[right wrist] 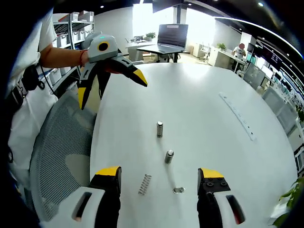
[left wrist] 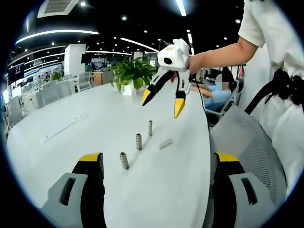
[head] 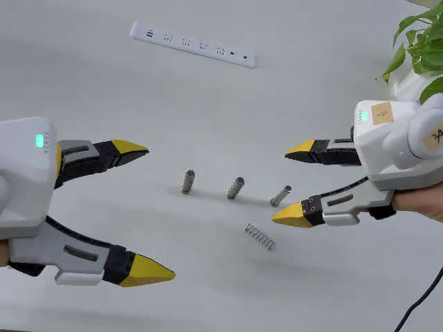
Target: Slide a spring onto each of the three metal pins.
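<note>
The left tool (head: 160,213) and right tool (head: 280,187) are hovering, jaws spread, above the white tabletop (head: 208,111), a power strip (head: 192,44) lying near its far edge.

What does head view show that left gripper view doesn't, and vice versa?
Head view adds the left tool's white body with its green light and a black cable. Left gripper view adds a mesh chair and the office behind. Both: open right tool, two spring-loaded pins, one bare pin, loose spring, plant, power strip.
</note>
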Motion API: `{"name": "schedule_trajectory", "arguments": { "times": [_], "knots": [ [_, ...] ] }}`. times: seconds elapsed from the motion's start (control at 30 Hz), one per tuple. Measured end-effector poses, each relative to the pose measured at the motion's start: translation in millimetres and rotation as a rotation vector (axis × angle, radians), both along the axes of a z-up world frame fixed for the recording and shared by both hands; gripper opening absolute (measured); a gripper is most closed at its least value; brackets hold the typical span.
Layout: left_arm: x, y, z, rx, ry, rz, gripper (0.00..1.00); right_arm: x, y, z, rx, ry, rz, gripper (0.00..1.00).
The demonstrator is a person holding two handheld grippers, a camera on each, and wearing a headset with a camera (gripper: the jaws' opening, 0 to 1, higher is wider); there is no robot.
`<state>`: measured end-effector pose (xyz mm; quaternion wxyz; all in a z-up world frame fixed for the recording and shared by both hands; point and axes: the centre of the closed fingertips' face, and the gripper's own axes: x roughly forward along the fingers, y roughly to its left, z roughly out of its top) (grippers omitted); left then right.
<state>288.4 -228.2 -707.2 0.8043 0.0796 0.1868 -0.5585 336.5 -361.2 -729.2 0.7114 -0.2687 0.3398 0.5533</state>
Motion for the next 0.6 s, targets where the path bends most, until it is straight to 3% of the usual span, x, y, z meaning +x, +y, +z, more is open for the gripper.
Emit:
{"name": "schedule_trajectory", "arguments": {
  "times": [0.47,0.53,0.6],
  "knots": [
    [-1.7,-29.2,5.4,0.104,-0.037,-0.117,0.91,-21.0,-41.7,4.9,0.118,-0.023,-0.121,0.78],
    [-3.1,-35.4,4.2,0.138,-0.059,-0.154,0.89,-24.3,-46.7,5.9,0.147,-0.024,-0.139,0.81],
    [-5.0,-42.7,1.7,0.164,-0.059,-0.178,0.88,-28.1,-53.0,4.9,0.158,-0.030,-0.148,0.83]
  ]
}}
